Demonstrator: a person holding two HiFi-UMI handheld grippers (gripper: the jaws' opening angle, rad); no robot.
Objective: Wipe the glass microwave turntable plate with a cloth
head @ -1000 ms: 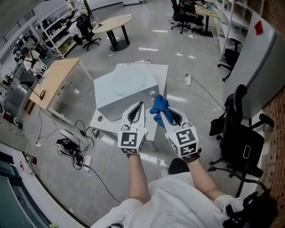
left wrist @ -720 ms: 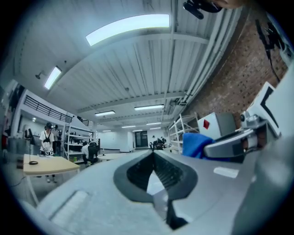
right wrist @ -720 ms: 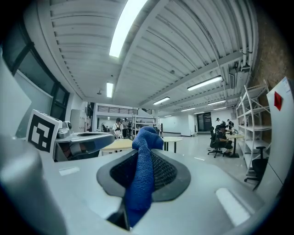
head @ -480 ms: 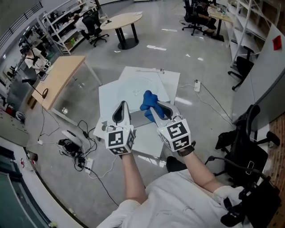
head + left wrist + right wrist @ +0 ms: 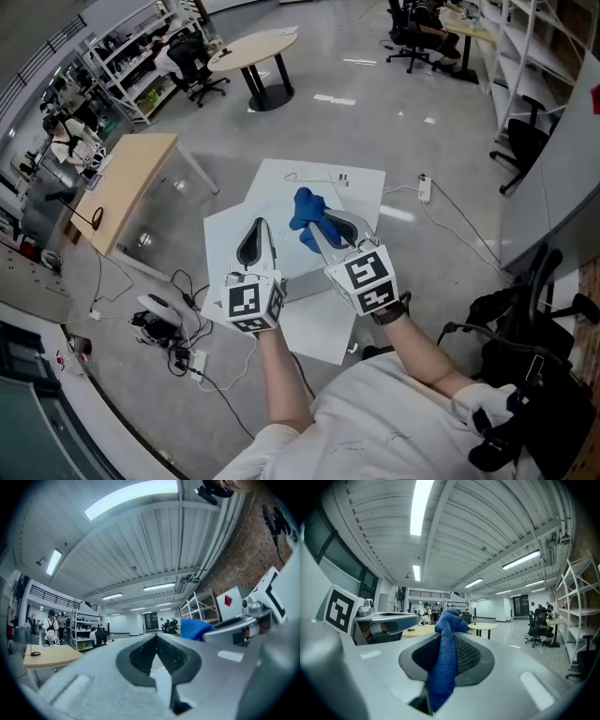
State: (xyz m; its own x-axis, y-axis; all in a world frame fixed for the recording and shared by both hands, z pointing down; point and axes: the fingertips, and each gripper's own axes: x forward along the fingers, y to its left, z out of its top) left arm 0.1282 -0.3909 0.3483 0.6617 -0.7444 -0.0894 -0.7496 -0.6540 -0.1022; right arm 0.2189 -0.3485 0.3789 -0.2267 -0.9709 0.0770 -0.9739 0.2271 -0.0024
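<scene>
I hold both grippers in front of me, above a white surface that stands on the grey floor. The glass plate lies flat on this surface. It is clear, so in the head view I make out only a faint round outline, just beyond my two grippers and partly behind the cloth.

My right gripper has its jaws closed on the blue cloth. In the right gripper view the cloth is pinched between the two jaws. One bunch of it stands up past the tips and the rest hangs down through the gap behind them. The cloth is over the plate, but I cannot tell whether it touches the glass.

My left gripper is just beside the right one, on its left, and the two do not touch. In the left gripper view its jaws meet at the tips and there is nothing between them. Through the oval gap behind the tips I see only something white. The same view shows the cloth to the right.

Around the white surface, a wooden desk stands to the left and a round table further away. Cables lie on the floor at the lower left. A black chair is at my right side.
</scene>
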